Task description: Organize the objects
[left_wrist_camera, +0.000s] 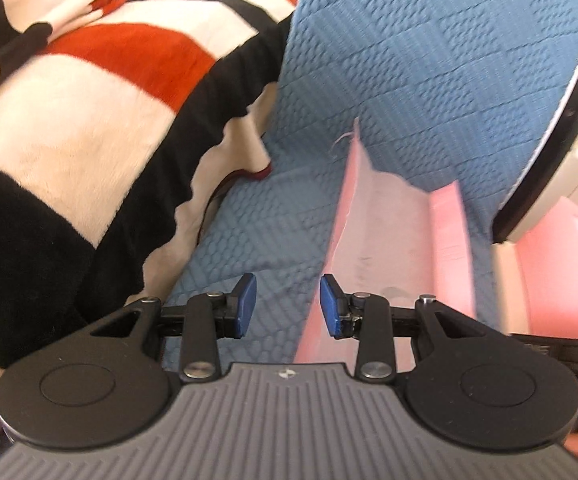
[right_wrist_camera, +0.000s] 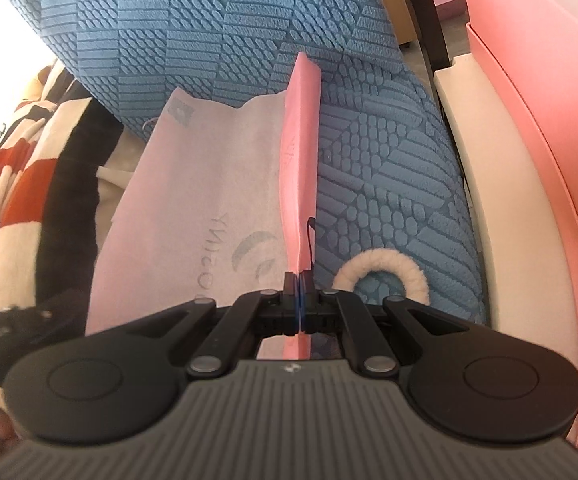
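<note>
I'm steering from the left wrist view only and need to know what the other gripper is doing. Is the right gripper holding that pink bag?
Observer: Yes. The right gripper is shut on the pink bag's folded edge, which stands up between its fingers.
Operator: Anything near it I can't see?
Observer: A cream fluffy ring lies on the blue quilted cover, just right of the right gripper.
Operator: Any markings on the bag?
Observer: Grey printed lettering and a curved logo show on its flat face, reversed in the right wrist view.
Operator: And my left gripper?
Observer: The left gripper is open, holding nothing, over the bag's edge.
</note>
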